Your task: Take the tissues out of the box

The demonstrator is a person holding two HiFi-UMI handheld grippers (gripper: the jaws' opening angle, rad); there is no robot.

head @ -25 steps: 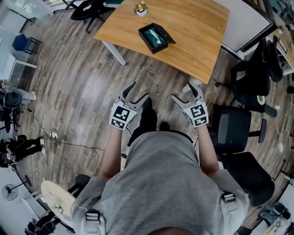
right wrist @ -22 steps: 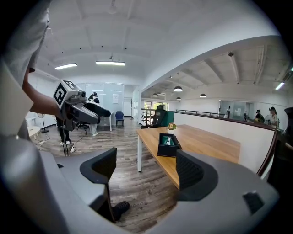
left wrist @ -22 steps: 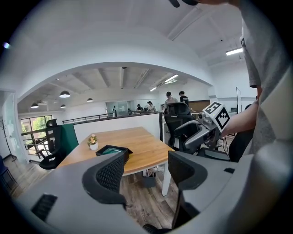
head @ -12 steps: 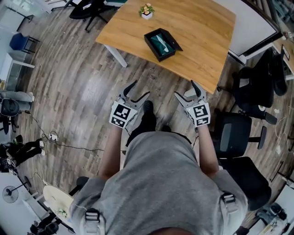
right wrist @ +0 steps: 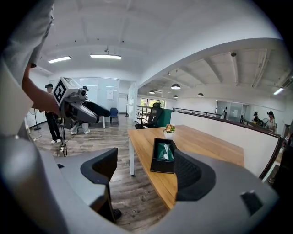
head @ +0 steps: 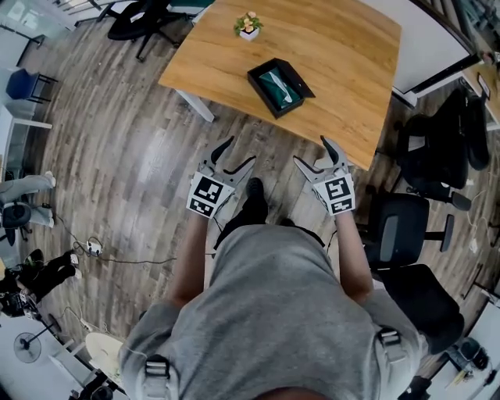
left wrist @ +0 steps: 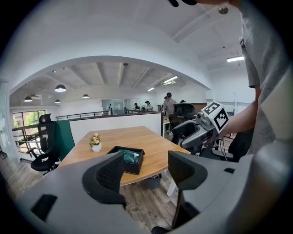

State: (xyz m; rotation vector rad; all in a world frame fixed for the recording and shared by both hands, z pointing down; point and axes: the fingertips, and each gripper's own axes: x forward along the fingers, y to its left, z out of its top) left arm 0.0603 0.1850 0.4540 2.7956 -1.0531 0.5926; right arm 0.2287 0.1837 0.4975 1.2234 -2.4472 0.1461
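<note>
A black tissue box (head: 280,87) with a green top and a white tissue poking out lies on the wooden table (head: 336,47). It also shows in the left gripper view, tissue box (left wrist: 127,159), and in the right gripper view, tissue box (right wrist: 164,155). My left gripper (head: 232,153) is open over the floor, short of the table. My right gripper (head: 314,152) is open too, level with the table's near edge. Both are well apart from the box with nothing between their fingers.
A small potted flower (head: 248,25) stands on the table beyond the box. Black office chairs (head: 406,226) crowd the right side, another chair (head: 141,14) sits at the far left. Cables and gear (head: 35,269) lie on the wood floor at the left.
The table and box have slid nearer in the head view as the person stepped toward them. Both grippers stay open and held in front of the body.
</note>
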